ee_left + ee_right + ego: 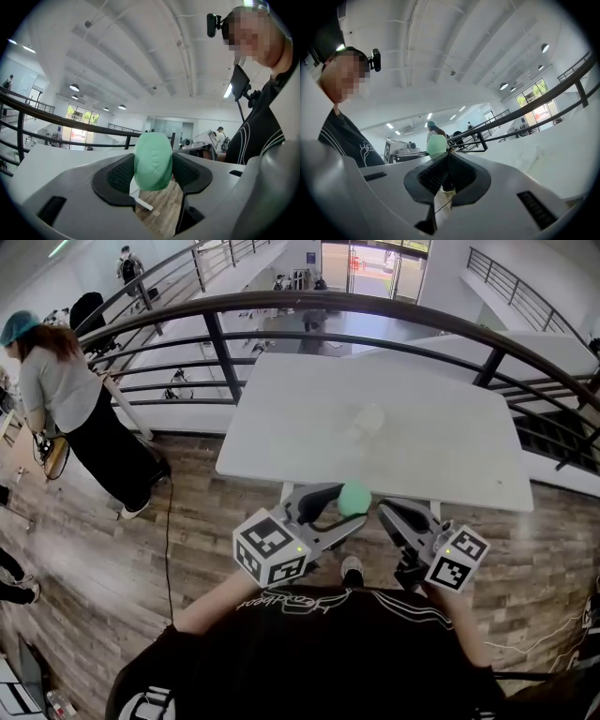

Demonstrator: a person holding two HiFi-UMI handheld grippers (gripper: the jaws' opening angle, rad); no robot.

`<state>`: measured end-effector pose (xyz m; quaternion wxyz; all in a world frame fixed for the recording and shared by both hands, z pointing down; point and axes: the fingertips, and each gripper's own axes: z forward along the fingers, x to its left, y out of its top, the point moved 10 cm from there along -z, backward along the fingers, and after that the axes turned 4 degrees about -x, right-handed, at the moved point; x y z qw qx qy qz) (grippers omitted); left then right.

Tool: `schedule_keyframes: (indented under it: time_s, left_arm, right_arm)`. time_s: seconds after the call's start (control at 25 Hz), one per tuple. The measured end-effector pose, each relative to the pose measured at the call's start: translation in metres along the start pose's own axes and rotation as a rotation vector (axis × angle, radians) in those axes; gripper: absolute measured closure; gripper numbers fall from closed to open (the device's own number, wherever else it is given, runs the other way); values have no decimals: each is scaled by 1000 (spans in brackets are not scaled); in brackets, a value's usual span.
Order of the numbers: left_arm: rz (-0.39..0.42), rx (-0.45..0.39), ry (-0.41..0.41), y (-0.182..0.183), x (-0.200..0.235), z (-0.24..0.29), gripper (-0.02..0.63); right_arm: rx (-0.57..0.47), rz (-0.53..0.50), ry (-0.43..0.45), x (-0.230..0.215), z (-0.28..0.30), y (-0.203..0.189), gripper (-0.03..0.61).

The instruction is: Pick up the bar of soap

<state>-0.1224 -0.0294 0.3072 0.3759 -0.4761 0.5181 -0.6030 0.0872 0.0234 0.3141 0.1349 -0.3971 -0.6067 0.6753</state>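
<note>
Closest to the lens was the person's black shirt [309,643], with both forearms reaching forward from it. Each forearm ended in a gripper carrying a marker cube, the left cube [272,547] and the right cube [457,559].

The left gripper [339,509] had its claw pinching the bar of soap [152,161]. It was a pale green oval bar, standing on end between the two dark ribbed pads [119,174], one pad against each broad face. In the head view the soap hung in the air just short of the near edge of the white table [422,418], touching nothing but the claw. Wood-plank floor [112,549] showed below it.

The right gripper [389,512] was just beside the left one and pointed toward the same near edge. Its own view showed the claw pressed together with nothing inside. The green bar showed past its tips.

Near the middle of the table lay a faint, translucent thing [366,420], too washed out to name. A dark curved railing [281,304] ran round the far side of the table. By the railing at the left, well apart from the table, stood a bystander [56,381] in a teal cap and grey top.
</note>
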Motion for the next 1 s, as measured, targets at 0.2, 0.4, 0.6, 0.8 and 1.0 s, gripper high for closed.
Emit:
schedule_keyframes:
  time_s: [0.2,0.4,0.6,0.8,1.0]
  left_arm:
    - [-7,6,-7,-8,-6,0,354]
    - [-11,7,-4,-6,-15,-6,354]
    - [-16,4,-3,-20,-24,-18,354]
    - [-20,7,-6,-20,-26,-7,354]
    - [-19,7,-7,-36,-35,-22,353]
  right_arm:
    - [1,13,-10,1,-8,-9,561]
    - [1,15,-7,10,-12,-9,561]
    - [4,13,-6,22,-17,-25,561]
    - [1,16,-8,14,-24,-21,561]
    - [-1,18,-16,27,-29,-41,561]
